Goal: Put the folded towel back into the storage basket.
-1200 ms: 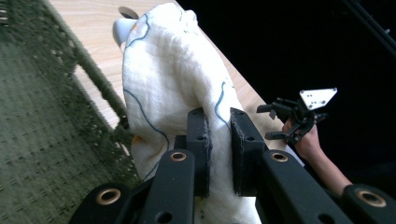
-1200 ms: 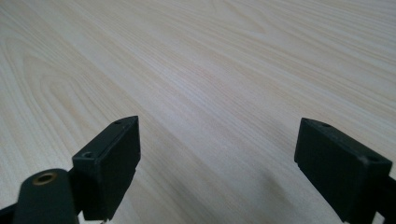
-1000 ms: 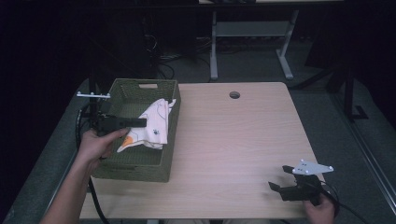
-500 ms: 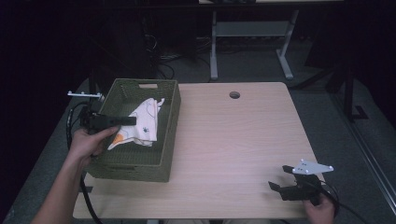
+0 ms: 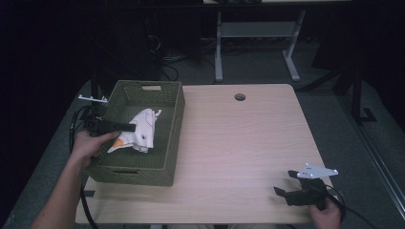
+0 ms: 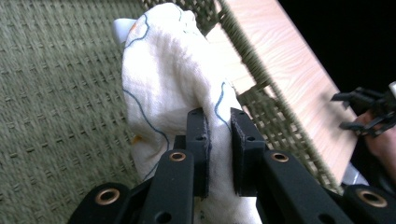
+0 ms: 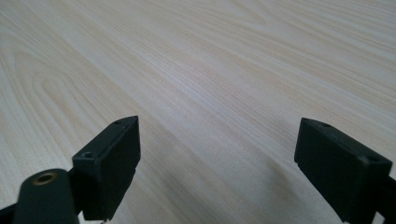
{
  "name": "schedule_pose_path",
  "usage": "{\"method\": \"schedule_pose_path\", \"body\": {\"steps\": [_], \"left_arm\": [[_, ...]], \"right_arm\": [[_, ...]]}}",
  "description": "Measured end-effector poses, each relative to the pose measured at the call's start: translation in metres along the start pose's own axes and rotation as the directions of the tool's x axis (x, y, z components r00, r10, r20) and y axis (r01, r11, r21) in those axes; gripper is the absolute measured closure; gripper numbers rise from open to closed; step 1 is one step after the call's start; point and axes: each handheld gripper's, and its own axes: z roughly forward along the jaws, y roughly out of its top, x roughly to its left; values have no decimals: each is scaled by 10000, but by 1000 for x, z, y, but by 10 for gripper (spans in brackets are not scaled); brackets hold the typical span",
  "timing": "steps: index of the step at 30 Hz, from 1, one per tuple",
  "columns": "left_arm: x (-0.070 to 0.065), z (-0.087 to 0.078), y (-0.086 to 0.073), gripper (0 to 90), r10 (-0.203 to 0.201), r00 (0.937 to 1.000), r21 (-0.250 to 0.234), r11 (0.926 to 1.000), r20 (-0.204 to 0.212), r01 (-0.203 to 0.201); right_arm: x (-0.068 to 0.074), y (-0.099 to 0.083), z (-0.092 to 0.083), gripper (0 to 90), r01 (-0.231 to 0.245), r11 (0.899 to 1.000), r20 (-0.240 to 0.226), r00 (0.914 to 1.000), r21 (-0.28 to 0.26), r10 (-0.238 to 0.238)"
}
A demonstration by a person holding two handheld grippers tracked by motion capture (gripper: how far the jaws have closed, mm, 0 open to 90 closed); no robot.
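1. Gripping a white cloth (image 6: pixel 163 93), the left gripper (image 6: pixel 218 135) has its jaws drawn narrow, with a fold of the fabric pinched between the pads.
2. The cloth is white with thin blue lines and an orange patch; in the high view it hangs from the left gripper (image 5: pixel 128 127) inside the green woven basket (image 5: pixel 143 169), low over the basket floor.
3. The basket stands on the left part of the wooden counter (image 5: pixel 239 143), its long side running away from the person, with a handle slot in the far wall.
4. The left hand (image 5: pixel 90 145) reaches in over the basket's left wall.
5. The right gripper (image 7: pixel 217 154) has its jaws spread wide, with nothing between them, and bare counter below.
6. In the high view the right gripper (image 5: pixel 284 183) sits at the near right corner of the counter, well apart from the basket, a grey three-cornered plate on top.
7. A round hole (image 5: pixel 239 97) lies near the counter's far edge.
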Motion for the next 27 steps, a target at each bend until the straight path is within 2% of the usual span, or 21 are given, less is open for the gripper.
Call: {"method": "schedule_pose_path", "body": {"steps": [3, 4, 5, 6, 7, 8, 9, 11, 12, 15, 20, 22, 23, 25, 27], "left_arm": [[4, 1, 1, 803, 32, 9999, 101, 9999, -114, -31], [7, -1, 2, 795, 188, 9991, 33, 9998, -383, -187], [7, -1, 2, 773, 188, 9991, 33, 9998, -383, -187], [8, -3, 4, 773, 302, 9975, -78, 9995, -640, -308], [9, -5, 5, 726, 251, 9954, -429, 9987, -921, -291], [10, -7, 5, 665, 98, 9953, -640, 9978, -966, -161], [12, -8, 6, 654, -110, 9962, -817, 9966, -861, 39], [12, -7, 5, 630, -207, 9963, -848, 9963, -840, 136], [12, -3, 4, 629, -196, 9960, -613, 9980, -875, 142], [11, 2, 2, 630, -214, 9961, -428, 9989, -857, 178], [10, 18, -2, 635, -167, 9960, 198, 9996, -881, 185], [10, 26, -3, 631, -83, 9949, 570, 9983, -1004, 141], [11, 29, -4, 601, -119, 9943, 691, 9974, -1057, 193], [12, 35, -5, 601, -245, 9940, 757, 9966, -1069, 328], [12, 42, -6, 606, -147, 9924, 1197, 9924, -1220, 294]], "right_arm": [[-1, -1, -1, 140, -88, 10000, 8, 10000, -30, 88], [-3, -2, -2, 140, -141, 9999, 31, 9999, -60, 141], [-3, -2, -2, 140, -141, 9999, 31, 9999, -60, 141], [-3, -2, -2, 140, -182, 9998, 40, 9998, -77, 182], [-3, -2, -3, 140, -213, 9997, 52, 9998, -81, 214], [-3, -2, -2, 140, -225, 9997, 45, 9997, -68, 225], [-3, -2, -2, 140, -190, 9998, 60, 9998, -34, 190], [-3, -2, -2, 140, -170, 9999, 61, 9998, -27, 170], [-3, -2, -2, 140, -139, 9999, 59, 9999, -15, 140], [-3, -2, -1, 140, -162, 9999, 45, 9999, 24, 162], [-2, -2, -1, 140, -116, 9999, 27, 9999, 23, 116], [-2, -2, -1, 140, -100, 9999, 32, 9999, 12, 100], [-2, -2, -2, 140, -102, 9999, 45, 9999, 0, 102], [-2, -2, -2, 140, -95, 10000, 48, 9999, -5, 95], [-3, -3, -3, 140, -103, 9999, 35, 9999, -29, 103]]}}
